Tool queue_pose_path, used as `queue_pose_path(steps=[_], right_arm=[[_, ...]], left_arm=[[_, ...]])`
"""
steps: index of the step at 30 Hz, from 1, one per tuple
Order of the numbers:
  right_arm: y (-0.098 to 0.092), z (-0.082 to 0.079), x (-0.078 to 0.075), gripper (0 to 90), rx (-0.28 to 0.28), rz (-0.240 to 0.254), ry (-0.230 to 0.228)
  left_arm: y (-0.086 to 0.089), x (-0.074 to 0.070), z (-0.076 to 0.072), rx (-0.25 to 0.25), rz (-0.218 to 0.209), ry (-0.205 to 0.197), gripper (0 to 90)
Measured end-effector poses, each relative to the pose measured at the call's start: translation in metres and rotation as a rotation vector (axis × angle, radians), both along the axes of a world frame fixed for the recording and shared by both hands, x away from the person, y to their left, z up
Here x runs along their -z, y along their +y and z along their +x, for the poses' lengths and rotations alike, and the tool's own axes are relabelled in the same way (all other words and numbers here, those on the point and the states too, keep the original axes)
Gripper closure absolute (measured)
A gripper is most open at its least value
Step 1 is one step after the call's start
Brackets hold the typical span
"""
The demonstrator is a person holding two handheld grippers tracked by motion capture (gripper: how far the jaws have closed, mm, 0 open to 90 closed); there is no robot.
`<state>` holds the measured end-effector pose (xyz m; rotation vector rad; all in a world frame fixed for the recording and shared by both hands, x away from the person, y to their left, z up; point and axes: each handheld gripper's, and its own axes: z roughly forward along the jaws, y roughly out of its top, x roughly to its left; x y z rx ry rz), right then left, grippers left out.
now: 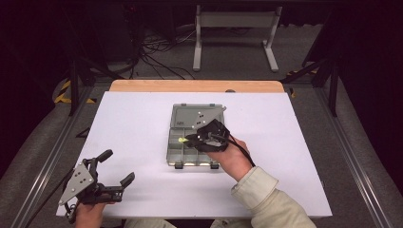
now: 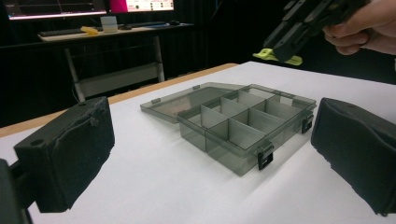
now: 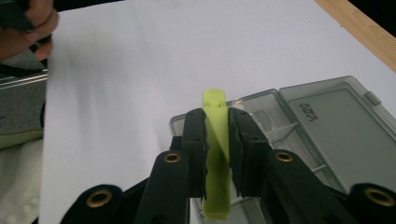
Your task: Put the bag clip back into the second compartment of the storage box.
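1. The right gripper [image 3: 217, 154] squeezes a yellow-green clip [image 3: 217, 158] above the open grey box [image 1: 192, 137].
2. The left gripper [image 1: 114, 168] rests wide open, empty.
3. A loose squeeze could drop the clip outside its little slot.

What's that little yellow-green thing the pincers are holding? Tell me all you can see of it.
The yellow-green piece is a slim, flat, oblong bar of what looks like plastic, with a small stepped tab at its far end. The right gripper holds it clamped across its middle between both black jaws, so each end sticks out. It hangs in the air above the open grey compartment box, touching nothing else. The left gripper view shows it lying roughly level.
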<state>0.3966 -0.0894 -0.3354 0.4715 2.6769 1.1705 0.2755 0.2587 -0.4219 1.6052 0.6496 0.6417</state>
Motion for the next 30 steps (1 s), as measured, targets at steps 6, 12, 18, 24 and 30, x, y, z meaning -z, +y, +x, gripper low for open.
queue_pose_path(steps=[6,12,18,24,30], right_arm=[[0.003,0.020,0.003,77.5,0.046,0.009,0.015],[0.006,0.037,0.009,77.5,0.081,0.006,0.033],[0.008,0.049,0.016,77.5,0.112,0.008,0.047],[0.009,0.059,0.025,77.5,0.157,0.009,0.062],[0.007,0.068,0.032,77.5,0.197,0.019,0.078]], left_arm=[[0.000,0.000,0.000,-0.001,-0.002,0.001,0.1],[0.000,0.001,0.001,-0.002,-0.005,0.001,0.1],[0.000,0.001,0.001,0.000,-0.004,0.001,0.1],[0.001,0.001,0.001,0.003,-0.005,0.003,0.1],[0.001,0.001,0.001,0.005,-0.005,0.003,0.1]])
